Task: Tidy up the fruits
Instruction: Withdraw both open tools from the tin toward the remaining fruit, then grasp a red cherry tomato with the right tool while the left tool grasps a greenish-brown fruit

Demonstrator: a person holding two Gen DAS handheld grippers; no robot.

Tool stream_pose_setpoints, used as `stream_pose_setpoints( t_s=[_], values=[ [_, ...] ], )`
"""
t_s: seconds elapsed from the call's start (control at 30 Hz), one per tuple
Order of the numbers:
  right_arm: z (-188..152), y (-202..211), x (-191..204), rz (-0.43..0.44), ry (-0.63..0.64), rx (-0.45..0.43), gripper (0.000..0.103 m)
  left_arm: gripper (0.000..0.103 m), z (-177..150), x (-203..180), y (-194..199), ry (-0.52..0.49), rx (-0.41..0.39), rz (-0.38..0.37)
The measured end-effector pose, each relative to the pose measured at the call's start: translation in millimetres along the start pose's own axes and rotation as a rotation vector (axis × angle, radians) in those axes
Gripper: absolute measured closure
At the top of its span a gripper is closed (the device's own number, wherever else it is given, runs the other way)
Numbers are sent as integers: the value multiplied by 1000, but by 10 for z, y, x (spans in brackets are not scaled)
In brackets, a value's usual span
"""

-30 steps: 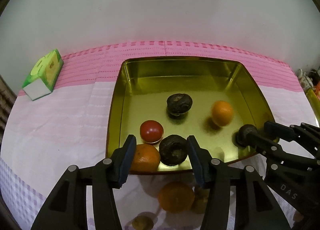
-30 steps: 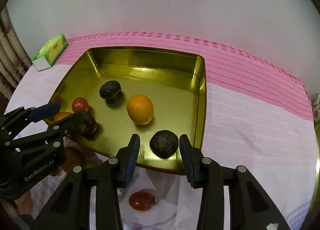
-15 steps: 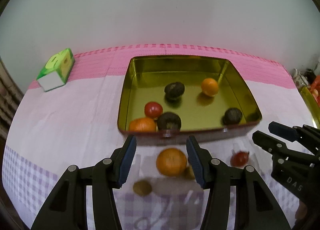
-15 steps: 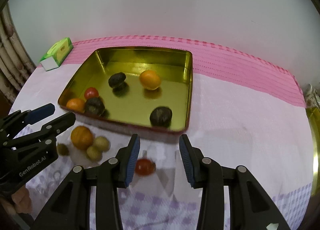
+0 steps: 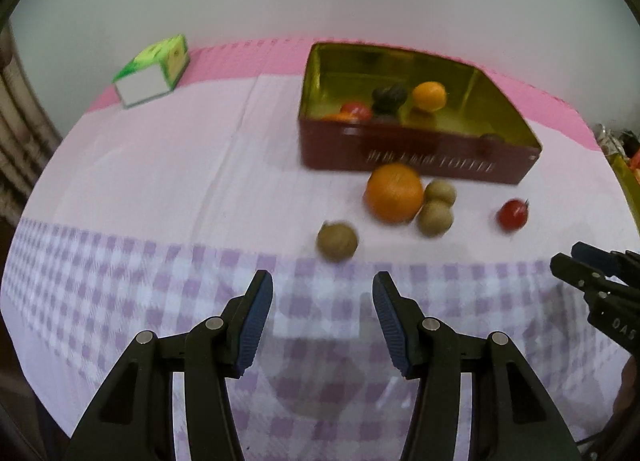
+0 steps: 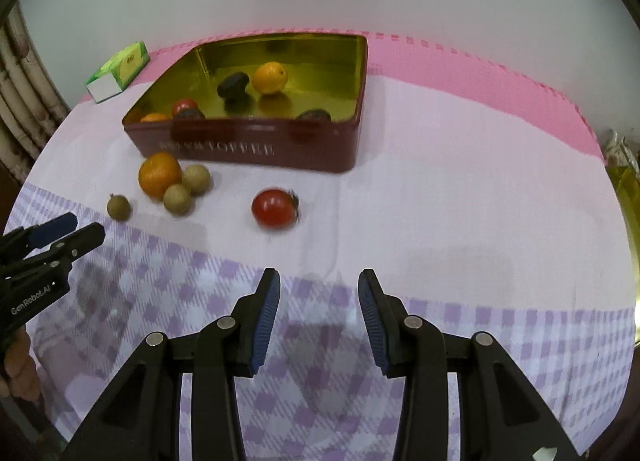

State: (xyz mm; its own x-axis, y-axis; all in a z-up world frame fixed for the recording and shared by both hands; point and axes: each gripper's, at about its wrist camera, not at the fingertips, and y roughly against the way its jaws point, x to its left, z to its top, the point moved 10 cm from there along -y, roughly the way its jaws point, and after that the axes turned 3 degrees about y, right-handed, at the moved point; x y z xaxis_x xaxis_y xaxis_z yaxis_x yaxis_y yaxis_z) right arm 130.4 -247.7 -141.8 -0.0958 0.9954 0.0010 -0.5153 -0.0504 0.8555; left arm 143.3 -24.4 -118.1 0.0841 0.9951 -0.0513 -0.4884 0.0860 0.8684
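Currently: left gripper (image 5: 322, 313) and right gripper (image 6: 319, 311), jaws parted, empty; tin (image 6: 248, 141) holding fruit; orange (image 6: 159, 175), tomato (image 6: 274, 208) outside.

Both the left gripper (image 5: 322, 313) and right gripper (image 6: 319, 311) were black plastic linkages with round silver pivot screws and ribbed blue pads (image 6: 266, 317) on tapered fingers, white "GenRobot.AI" lettering printed on the left one's side.
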Motion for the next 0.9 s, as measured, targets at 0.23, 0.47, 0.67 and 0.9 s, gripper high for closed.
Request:
stream_pose_setpoints(
  t_s=[0.23, 0.47, 0.67, 0.9],
  values=[
    [-129, -96, 126, 19, 11, 30, 65, 50, -123, 14, -46, 8, 19, 1],
    [-78, -213, 198, 11, 29, 41, 65, 50, -51, -18, -117, 6, 14, -7],
    [51, -288, 229, -6, 50, 29, 64, 50, 5, 32, -197, 20, 18, -3],
    [220, -384, 306, -8, 73, 17, 63, 50, 47, 41, -260, 16, 22, -3]
  ],
)
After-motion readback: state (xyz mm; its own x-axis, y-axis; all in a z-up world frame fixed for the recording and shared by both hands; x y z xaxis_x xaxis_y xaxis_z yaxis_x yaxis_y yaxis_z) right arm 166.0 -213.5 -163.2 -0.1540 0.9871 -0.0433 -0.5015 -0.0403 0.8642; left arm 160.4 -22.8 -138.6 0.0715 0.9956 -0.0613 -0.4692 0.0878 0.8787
